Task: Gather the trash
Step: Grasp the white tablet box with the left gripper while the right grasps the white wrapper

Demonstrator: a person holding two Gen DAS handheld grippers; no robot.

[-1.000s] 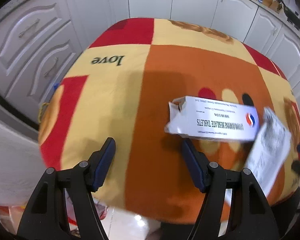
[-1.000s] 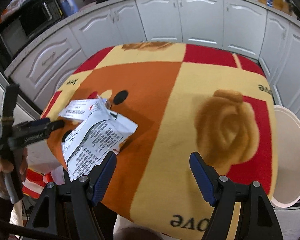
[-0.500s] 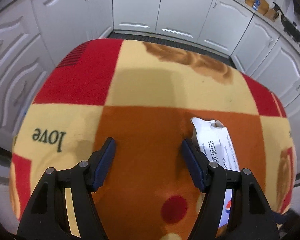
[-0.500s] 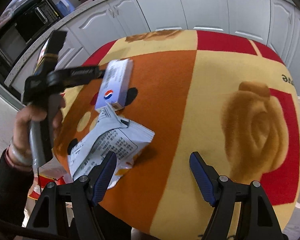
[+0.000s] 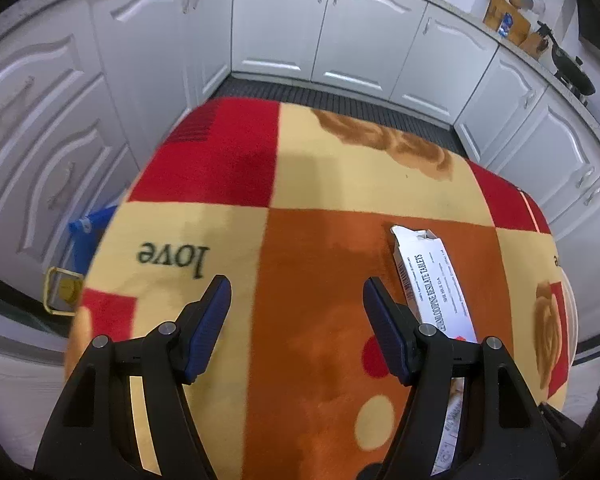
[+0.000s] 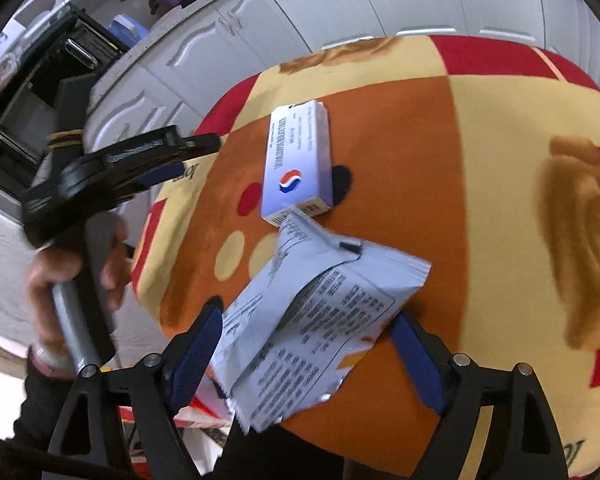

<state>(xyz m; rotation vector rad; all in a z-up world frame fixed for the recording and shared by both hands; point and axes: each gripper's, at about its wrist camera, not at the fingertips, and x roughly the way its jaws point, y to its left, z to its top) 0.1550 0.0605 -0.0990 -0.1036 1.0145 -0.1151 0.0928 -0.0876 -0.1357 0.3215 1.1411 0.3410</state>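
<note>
A white tablet box (image 6: 298,166) lies on the orange patch of the patterned tablecloth (image 6: 492,128); it also shows in the left wrist view (image 5: 432,280), just right of my left gripper's right finger. A crumpled white snack wrapper (image 6: 316,324) lies at the table's near edge, touching the box end. My right gripper (image 6: 306,354) is open, its fingers on either side of the wrapper. My left gripper (image 5: 296,320) is open and empty over the cloth; it also shows in the right wrist view (image 6: 196,148), left of the box.
White kitchen cabinets (image 5: 320,44) ring the table. A blue item (image 5: 86,236) and a yellow-rimmed item (image 5: 62,292) sit on the floor at the left. A microwave (image 6: 40,92) stands on the counter. The cloth reads "love" (image 5: 172,256).
My right gripper has moved left and closer, so the wrapper now lies between its fingers. My left gripper has swung over the table to the left of the box.
</note>
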